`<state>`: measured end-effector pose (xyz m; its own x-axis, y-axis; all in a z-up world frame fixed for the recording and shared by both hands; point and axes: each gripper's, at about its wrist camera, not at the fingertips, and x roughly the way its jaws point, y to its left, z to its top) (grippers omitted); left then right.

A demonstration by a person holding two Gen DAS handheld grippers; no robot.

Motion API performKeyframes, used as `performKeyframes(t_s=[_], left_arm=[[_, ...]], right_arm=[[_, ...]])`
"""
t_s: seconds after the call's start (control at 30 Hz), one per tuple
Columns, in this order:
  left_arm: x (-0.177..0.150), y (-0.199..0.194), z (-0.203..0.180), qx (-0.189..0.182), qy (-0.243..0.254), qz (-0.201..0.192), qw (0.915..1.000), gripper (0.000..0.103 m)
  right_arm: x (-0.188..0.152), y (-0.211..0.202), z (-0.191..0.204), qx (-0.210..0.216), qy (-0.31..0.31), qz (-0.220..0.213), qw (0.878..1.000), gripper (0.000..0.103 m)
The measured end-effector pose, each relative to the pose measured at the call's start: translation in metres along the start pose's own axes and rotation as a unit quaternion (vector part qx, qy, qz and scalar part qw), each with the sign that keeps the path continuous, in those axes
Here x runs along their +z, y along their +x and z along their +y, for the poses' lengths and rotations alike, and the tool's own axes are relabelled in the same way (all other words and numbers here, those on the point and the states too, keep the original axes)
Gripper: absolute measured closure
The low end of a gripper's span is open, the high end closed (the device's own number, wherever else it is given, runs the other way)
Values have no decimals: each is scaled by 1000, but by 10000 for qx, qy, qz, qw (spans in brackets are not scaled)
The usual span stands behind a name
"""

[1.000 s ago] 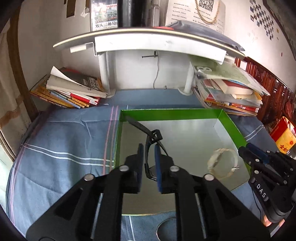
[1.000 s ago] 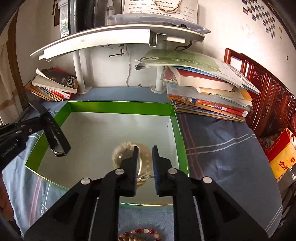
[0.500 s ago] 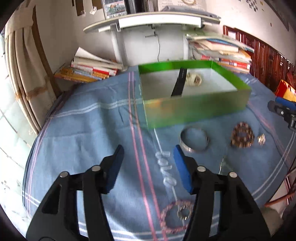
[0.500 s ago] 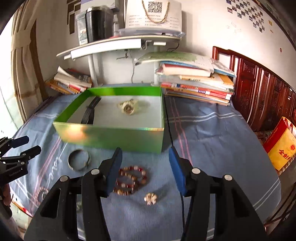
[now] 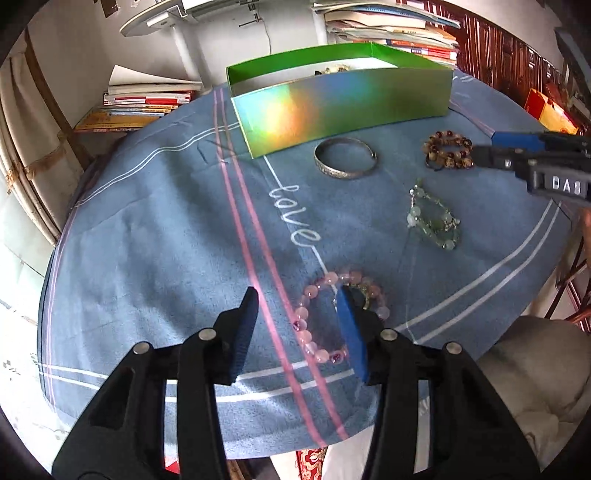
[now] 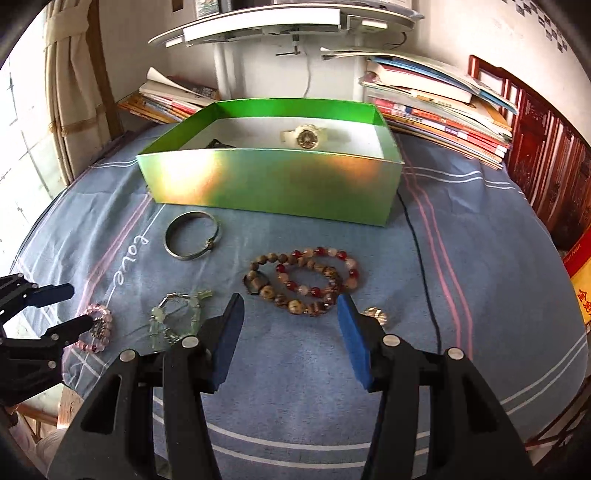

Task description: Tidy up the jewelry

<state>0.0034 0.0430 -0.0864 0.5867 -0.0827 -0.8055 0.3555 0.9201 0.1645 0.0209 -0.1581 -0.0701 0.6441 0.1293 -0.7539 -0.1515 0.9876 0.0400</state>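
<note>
My left gripper (image 5: 298, 295) hangs low over the blue cloth with its jaws closing. The left half of a pink bead bracelet (image 5: 306, 314) lies between them; the pads do not press it. My right gripper (image 6: 290, 299) stands open just above two brown and red bead bracelets (image 6: 266, 291), gripping nothing. Between the two lie a green jade bracelet (image 5: 415, 212) and a silver bangle (image 5: 343, 173). The green box (image 6: 269, 184) behind holds a white watch (image 6: 304, 137) and a black watch (image 6: 218, 144).
A small gold piece (image 6: 376, 315) lies by the right finger. A black cable (image 6: 424, 258) runs across the cloth (image 5: 166, 240). Book stacks (image 6: 443, 110) and a white shelf (image 6: 280, 26) stand behind the box. The table edge is close below both grippers.
A second ago both grippers were shut over the box, the left one on the black watch. Both watches now lie inside, and both grippers have opened, drawn back and sunk toward the loose bracelets.
</note>
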Motion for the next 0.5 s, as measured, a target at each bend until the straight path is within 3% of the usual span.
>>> performKeyframes(t_s=[0.13, 0.3, 0.43, 0.47, 0.5], left_arm=[[11, 16, 2, 42, -214, -90, 9997, 53], [37, 34, -5, -128, -439, -165, 9988, 56], [42, 24, -9, -226, -521, -303, 9979, 58], [41, 20, -9, -207, -493, -334, 9980, 58], [38, 16, -9, -145, -456, -349, 9982, 58]], right_arm=[[-2, 6, 9, 77, -61, 98, 9999, 51], [-3, 2, 9, 97, -47, 70, 9999, 51], [-5, -2, 14, 247, -148, 69, 9996, 51], [-5, -2, 17, 311, -178, 58, 9993, 53], [-5, -1, 21, 388, -204, 73, 9990, 63]])
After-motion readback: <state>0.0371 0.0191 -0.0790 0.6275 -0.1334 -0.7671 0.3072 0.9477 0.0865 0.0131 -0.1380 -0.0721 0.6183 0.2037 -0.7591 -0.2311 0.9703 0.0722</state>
